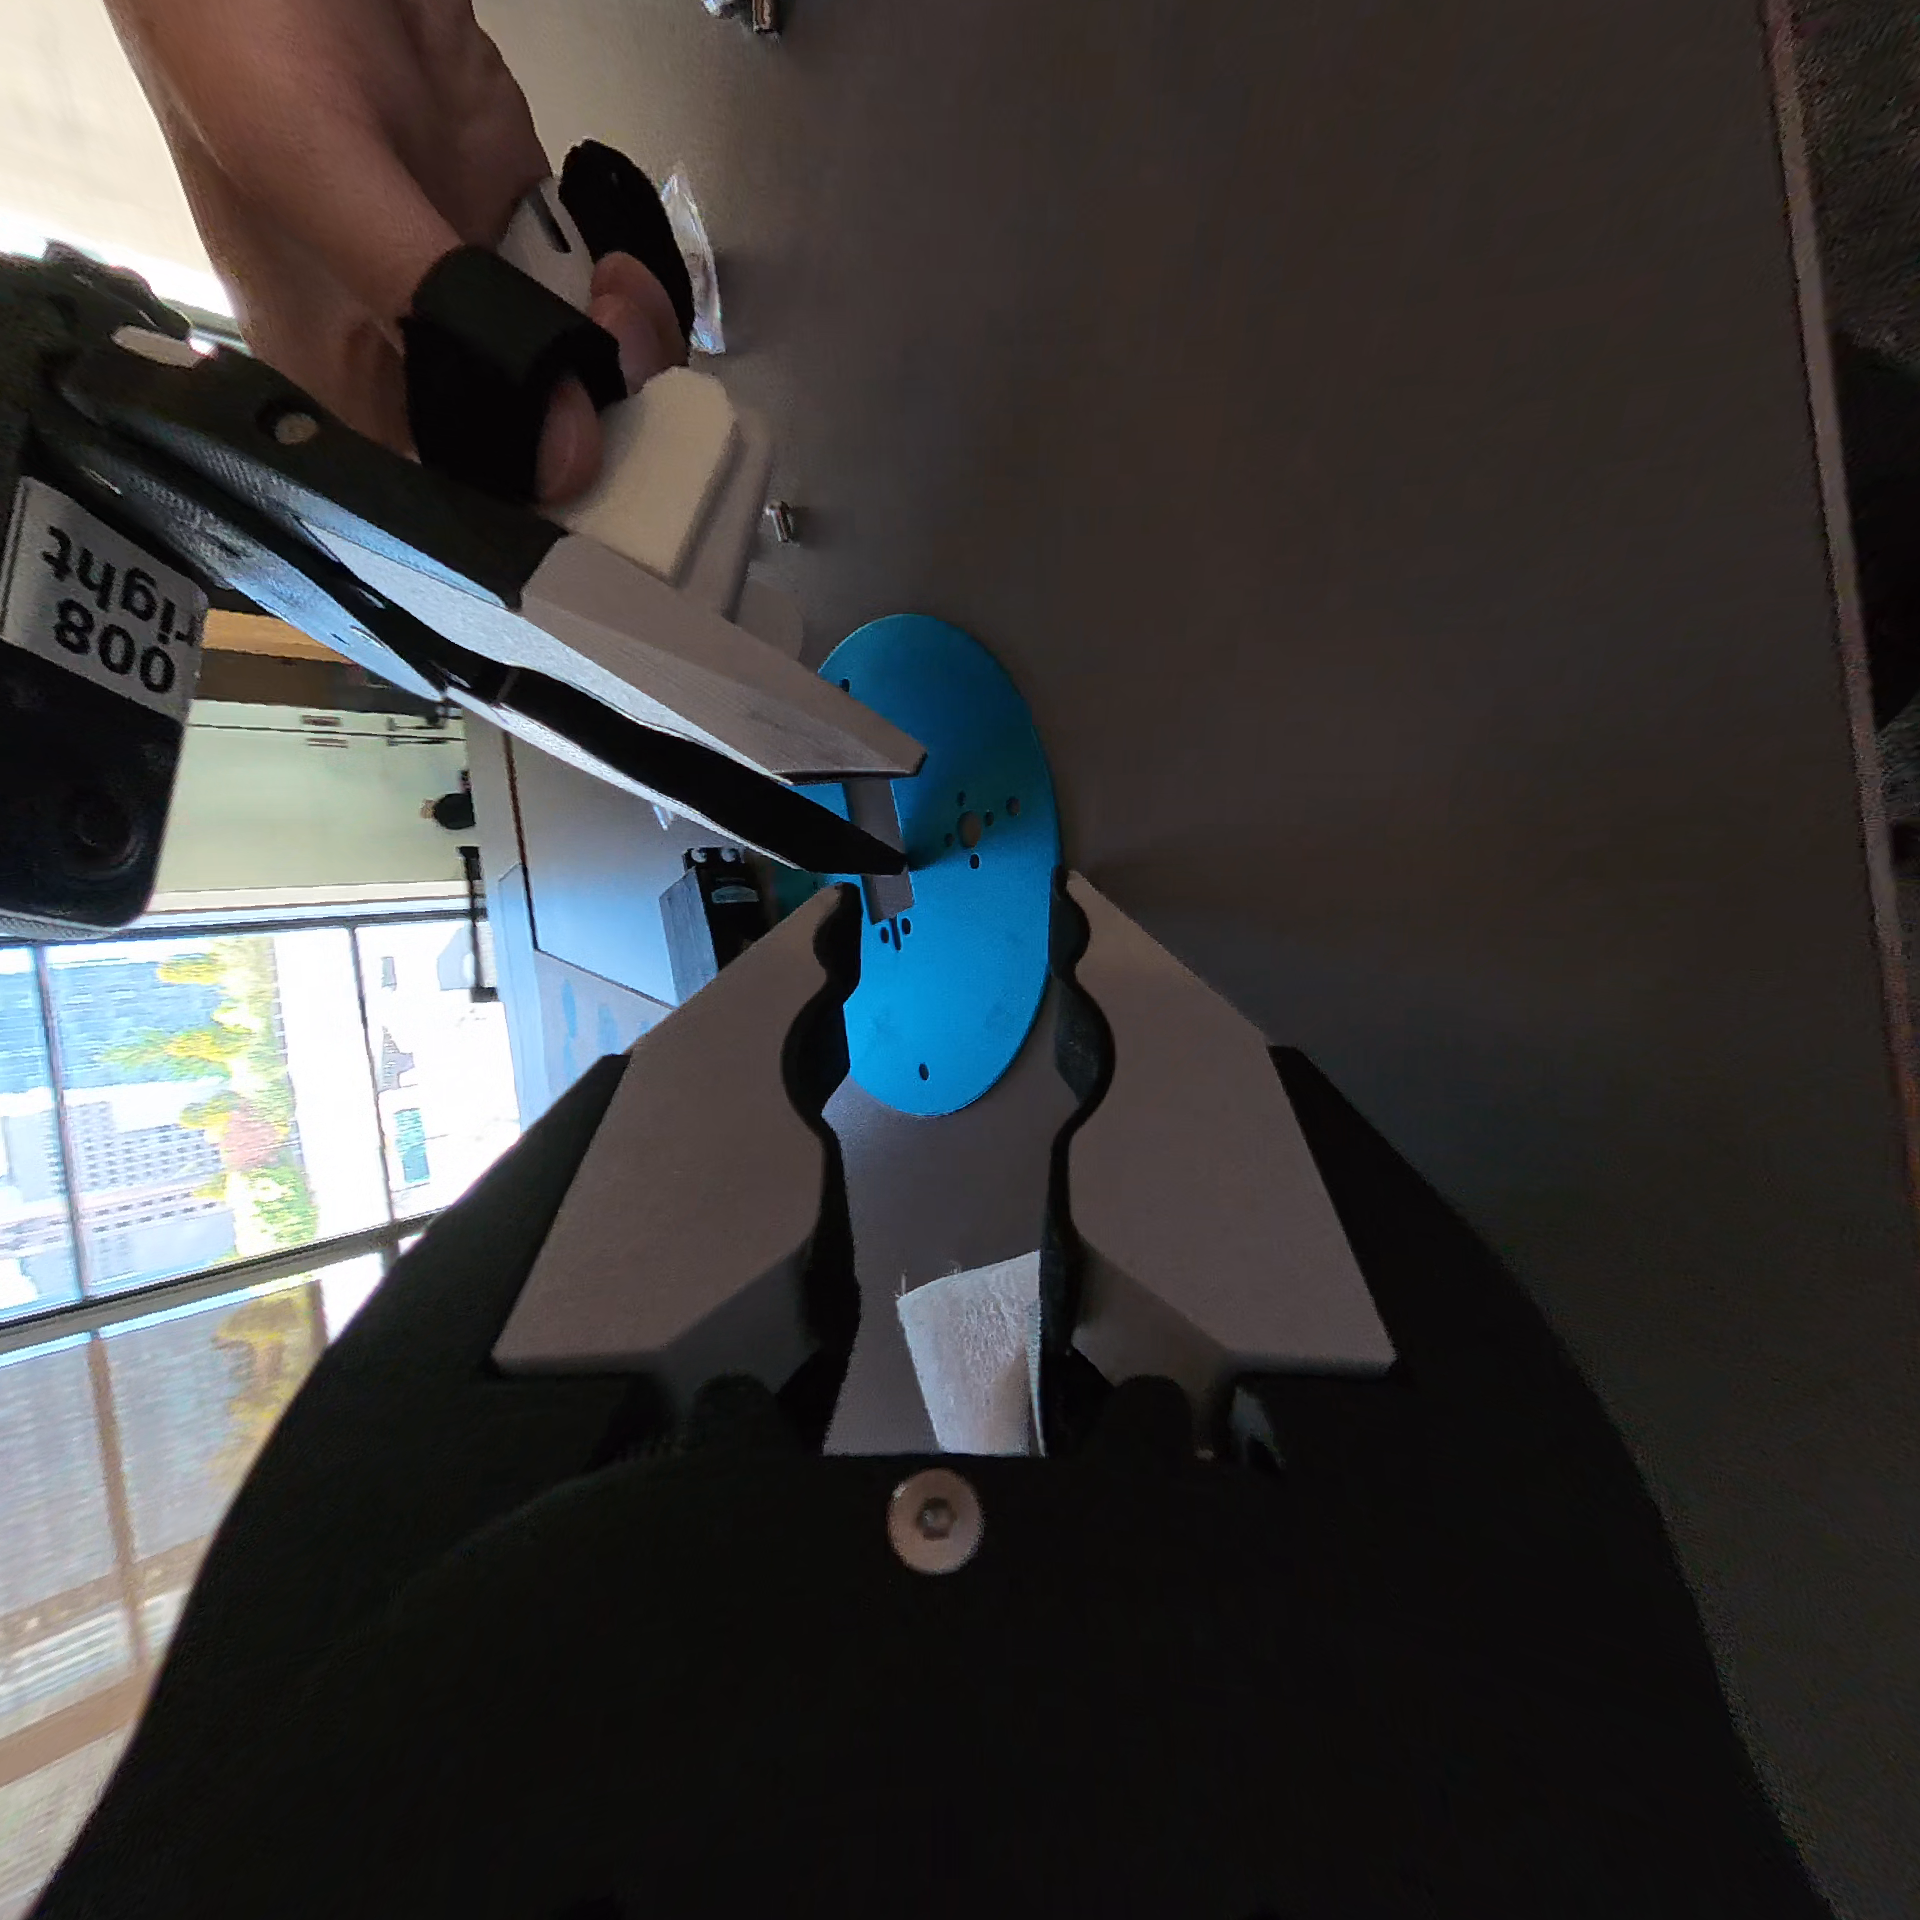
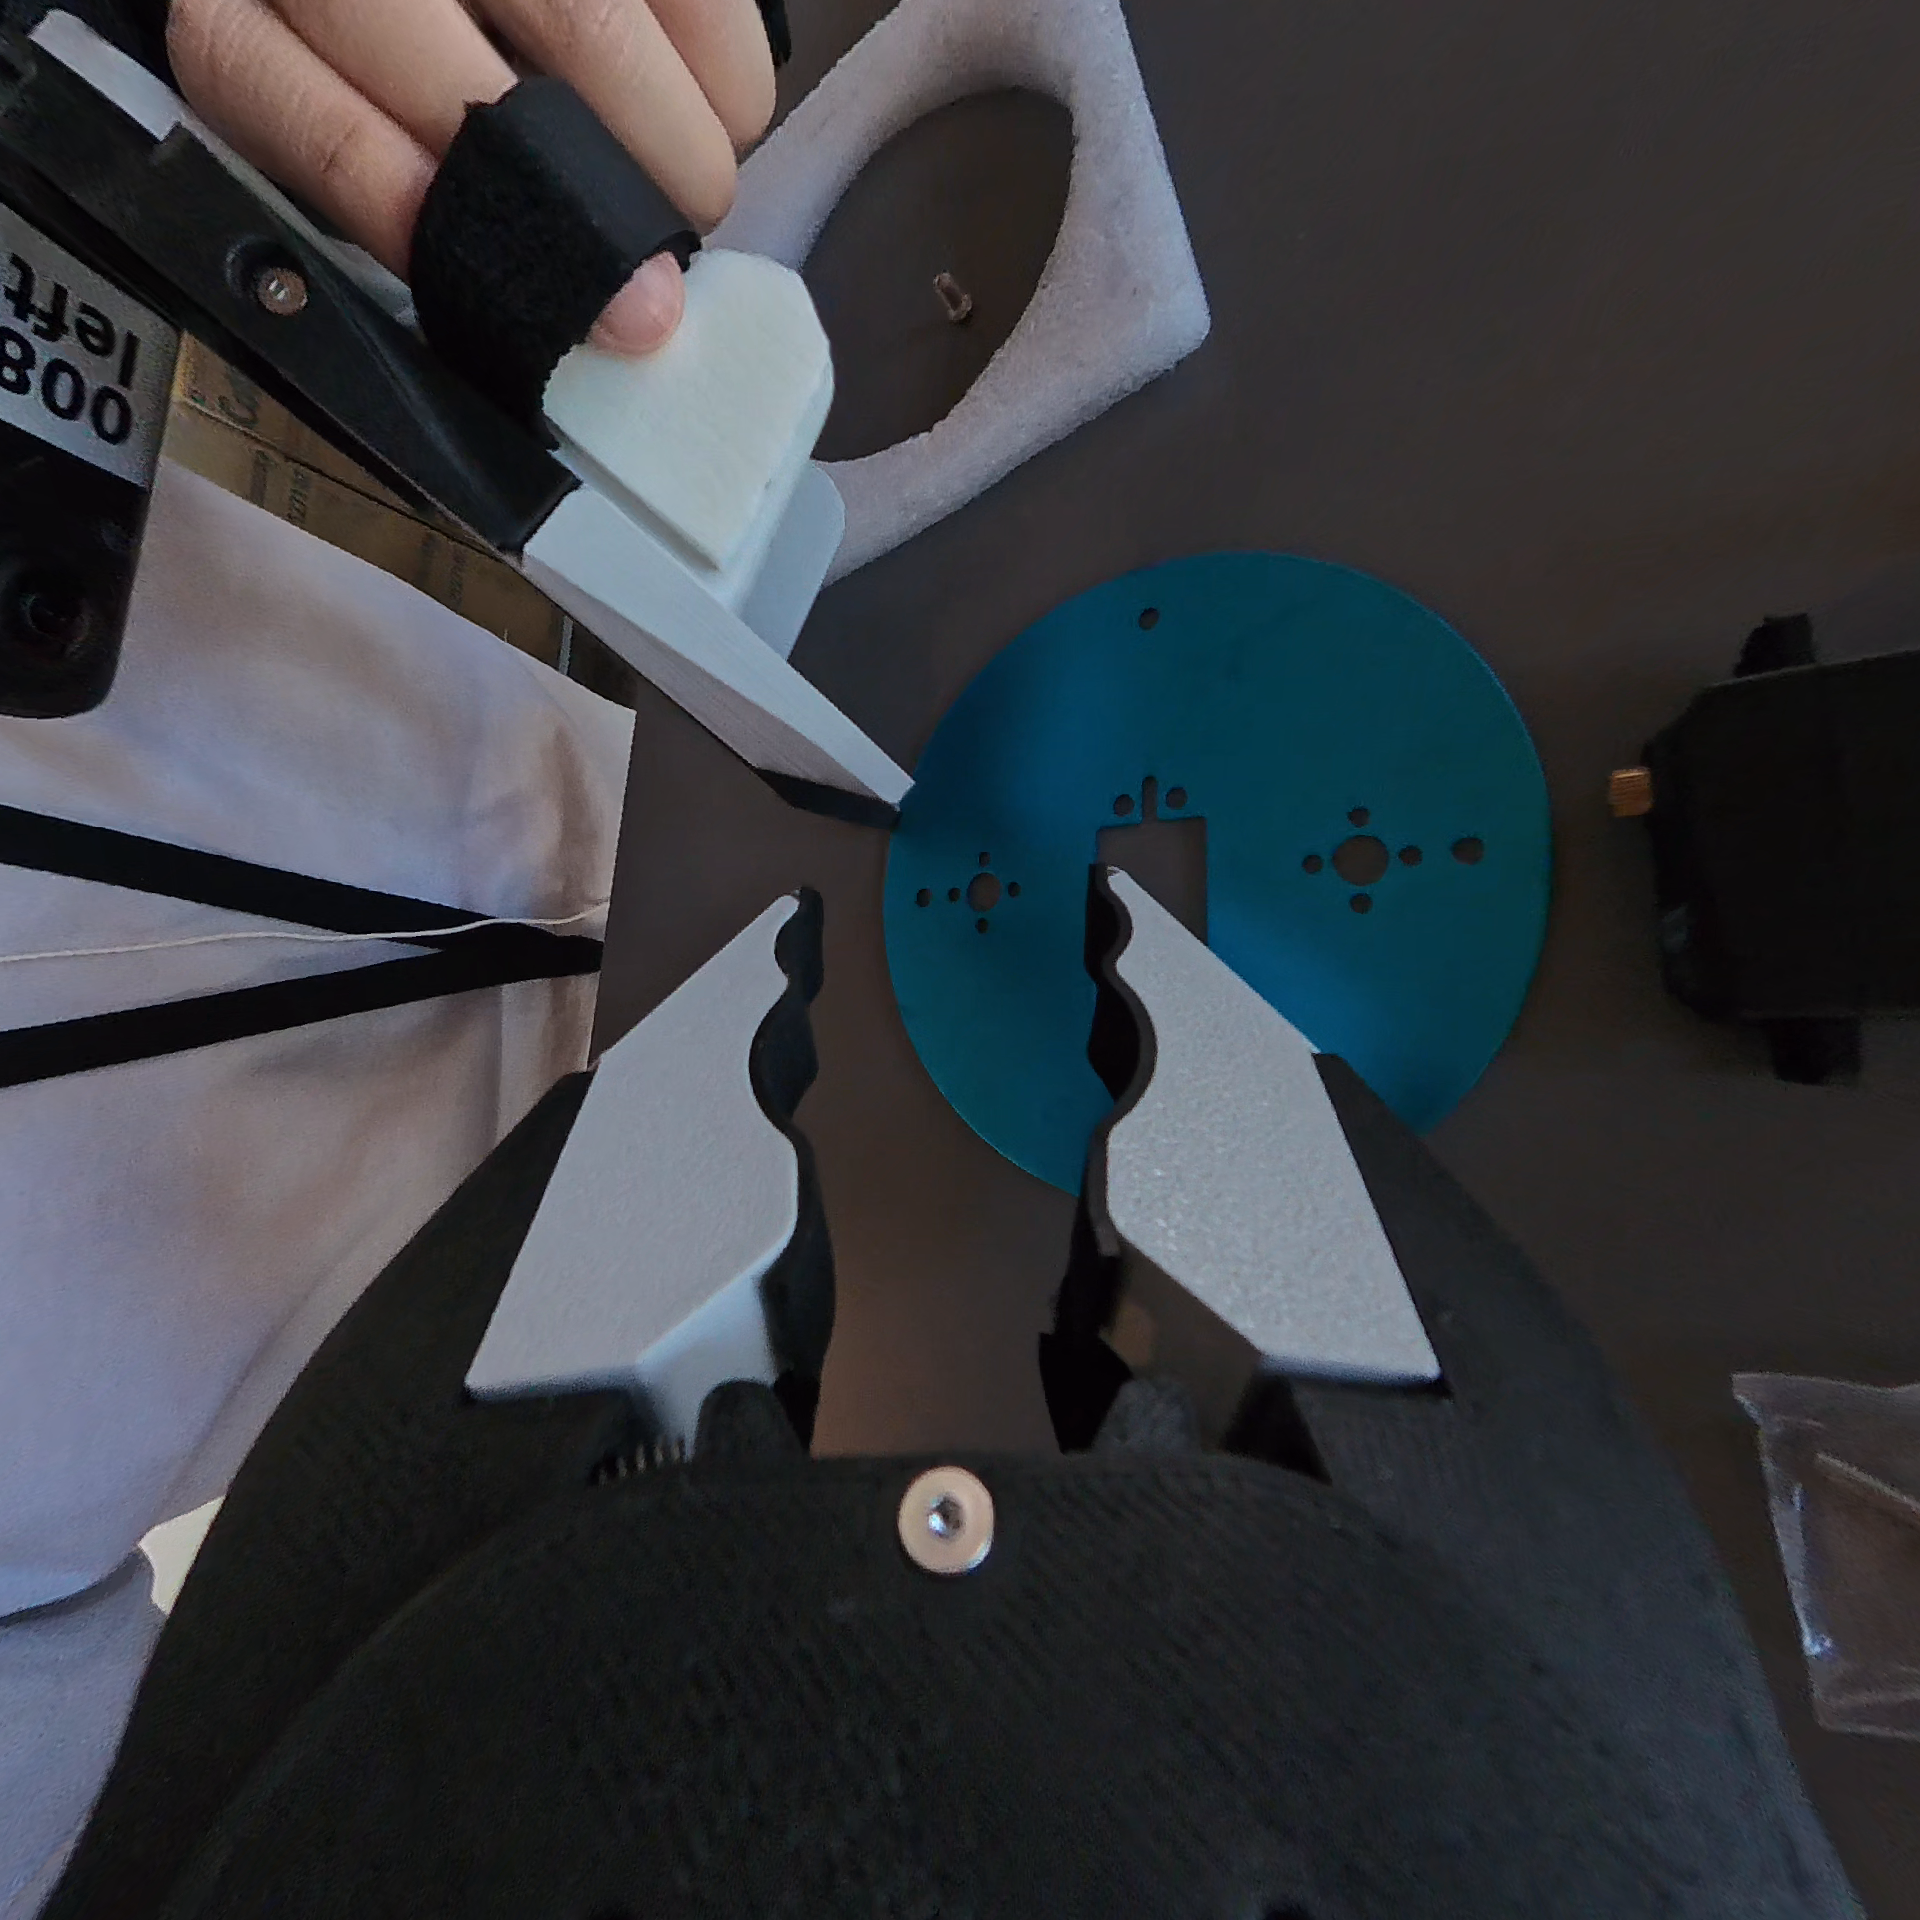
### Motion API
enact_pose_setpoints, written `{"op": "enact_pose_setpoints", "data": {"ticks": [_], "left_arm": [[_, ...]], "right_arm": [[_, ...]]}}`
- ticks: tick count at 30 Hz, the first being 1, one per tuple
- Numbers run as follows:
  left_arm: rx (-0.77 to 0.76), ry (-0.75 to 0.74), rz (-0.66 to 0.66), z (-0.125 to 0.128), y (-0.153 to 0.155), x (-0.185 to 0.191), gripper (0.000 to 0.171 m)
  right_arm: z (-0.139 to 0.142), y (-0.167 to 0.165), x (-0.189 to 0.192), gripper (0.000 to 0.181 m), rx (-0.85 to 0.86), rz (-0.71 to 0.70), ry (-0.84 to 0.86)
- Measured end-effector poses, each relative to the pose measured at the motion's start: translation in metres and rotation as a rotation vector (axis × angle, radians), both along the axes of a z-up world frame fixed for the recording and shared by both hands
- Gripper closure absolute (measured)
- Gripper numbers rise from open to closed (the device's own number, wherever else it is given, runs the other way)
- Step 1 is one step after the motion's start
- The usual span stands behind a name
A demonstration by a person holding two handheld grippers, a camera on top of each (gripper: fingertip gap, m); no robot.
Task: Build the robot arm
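Left tongs spread, at blue disc

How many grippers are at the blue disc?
2. The right gripper, open, straddles the blue disc at its rim, one fingertip over its rectangular slot. The left gripper, open, meets the disc's rim beside it. None appears hidden.

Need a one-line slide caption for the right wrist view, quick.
Open right tool straddling the edge of a flat blue perforated metal disc on a dark tabletop, left tool at its rim.
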State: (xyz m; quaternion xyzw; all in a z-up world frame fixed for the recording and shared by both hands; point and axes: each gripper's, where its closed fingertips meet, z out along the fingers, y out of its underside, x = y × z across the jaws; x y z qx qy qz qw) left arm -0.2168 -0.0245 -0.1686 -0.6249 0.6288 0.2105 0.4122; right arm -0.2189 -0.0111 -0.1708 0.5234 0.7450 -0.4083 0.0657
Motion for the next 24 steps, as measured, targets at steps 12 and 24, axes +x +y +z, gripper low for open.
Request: {"op": "enact_pose_setpoints", "data": {"ticks": [12,24], "left_arm": [[0.105,0.102,0.049,0.012,0.014,-0.019,0.148],[-0.363,-0.382,0.267,0.000,-0.017,0.007,0.097]], "right_arm": [[-0.002,-0.015,0.009,0.148,-0.053,0.094,-0.026],[0.002,0.041,-0.005,0.124,0.326,-0.083,0.215]]}}
